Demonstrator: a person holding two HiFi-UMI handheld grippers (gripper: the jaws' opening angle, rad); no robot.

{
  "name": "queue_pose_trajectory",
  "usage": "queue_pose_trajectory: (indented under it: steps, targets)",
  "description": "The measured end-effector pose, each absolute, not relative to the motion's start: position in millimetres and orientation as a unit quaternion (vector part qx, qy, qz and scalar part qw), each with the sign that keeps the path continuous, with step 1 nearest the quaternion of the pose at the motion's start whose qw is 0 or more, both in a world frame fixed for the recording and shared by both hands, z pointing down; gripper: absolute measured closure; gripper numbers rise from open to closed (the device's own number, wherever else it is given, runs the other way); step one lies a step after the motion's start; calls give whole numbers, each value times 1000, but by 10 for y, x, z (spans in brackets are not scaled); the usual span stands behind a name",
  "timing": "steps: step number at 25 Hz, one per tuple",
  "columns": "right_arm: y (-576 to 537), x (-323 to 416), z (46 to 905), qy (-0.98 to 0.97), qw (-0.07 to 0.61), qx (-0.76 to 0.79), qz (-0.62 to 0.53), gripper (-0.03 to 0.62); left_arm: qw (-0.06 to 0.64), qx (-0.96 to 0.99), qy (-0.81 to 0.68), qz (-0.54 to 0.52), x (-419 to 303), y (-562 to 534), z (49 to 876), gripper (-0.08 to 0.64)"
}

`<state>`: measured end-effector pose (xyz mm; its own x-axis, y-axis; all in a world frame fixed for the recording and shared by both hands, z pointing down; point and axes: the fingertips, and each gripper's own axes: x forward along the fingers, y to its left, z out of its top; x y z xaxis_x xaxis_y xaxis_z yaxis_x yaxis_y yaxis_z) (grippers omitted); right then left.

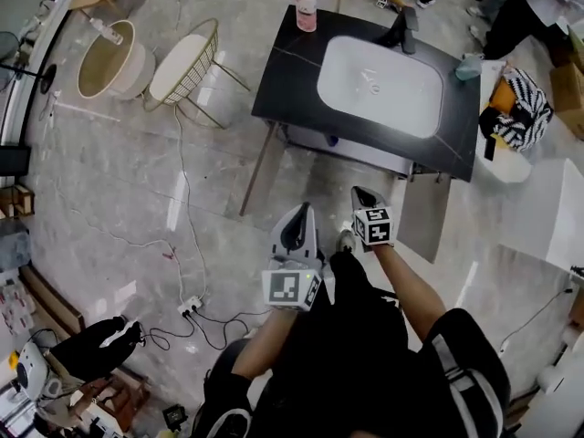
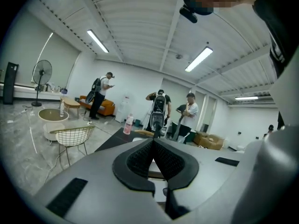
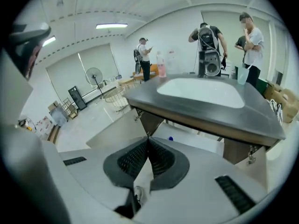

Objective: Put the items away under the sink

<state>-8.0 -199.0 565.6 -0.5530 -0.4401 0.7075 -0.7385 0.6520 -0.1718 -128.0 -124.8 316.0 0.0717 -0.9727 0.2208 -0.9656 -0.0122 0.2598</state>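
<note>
The person stands before a black-topped sink table [image 1: 283, 71] with both bare forearms stretched forward from the body and the elbows bent. The left gripper [image 1: 299, 219] and the right gripper [image 1: 363, 199] are held side by side over the grey marble floor [image 1: 109, 199], short of the table's near edge, with the right one slightly further ahead. Both point towards the table. In the left gripper view the black ribbed jaws are pressed together at their tips with nothing between them. The right gripper view shows the same: jaws clenched tip to tip, and empty.

A pink plastic bottle [image 1: 306, 9] stands on the far left corner of the black top, beyond the white oval basin [image 1: 379, 85]. A black faucet [image 1: 401, 30] sits at the basin's far rim. A pale teal cup [image 1: 470, 67] is at the top's right end. Below the top, a white shelf [image 3: 196, 141] carries a small blue object [image 3: 171, 138], too small to identify. A grey-brown flat panel [image 1: 424, 217] stands out from the table's near right side.

From the head view the black top covers most of the space under the sink, and only the shelf's front strip shows. The marker cubes hide the hands that grip the tools. The people beyond the table are cut off by the top edge of that view. The person's dark clothing fills the lower middle and hides the floor there.
</note>
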Motion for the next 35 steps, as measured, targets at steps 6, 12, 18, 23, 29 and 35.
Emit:
queue_pose_trajectory:
  steps: [6, 12, 18, 23, 29, 35]
  targets:
    - [-1635, -34, 4090, -891, 244, 336, 182, 581, 158, 708, -687, -25, -1158, -892, 2439, 545]
    - [-1306, 79, 2720, -923, 121, 341, 131, 581, 112, 711, -694, -30, -1020, -701, 1954, 545]
    - [-1143, 237, 2296, -932, 77, 337, 113, 581, 119, 712, -691, -32, -921, -665, 2015, 545]
    - [-1110, 299, 2315, -934, 77, 332, 104, 581, 105, 717, -688, -36, -891, -716, 1983, 545]
    - [-1118, 294, 2310, -936, 75, 330, 93, 581, 96, 721, -685, -34, -839, -746, 1974, 545]
    - [-1105, 283, 2340, -939, 77, 322, 91, 581, 95, 718, -689, -34, -850, -756, 1976, 545]
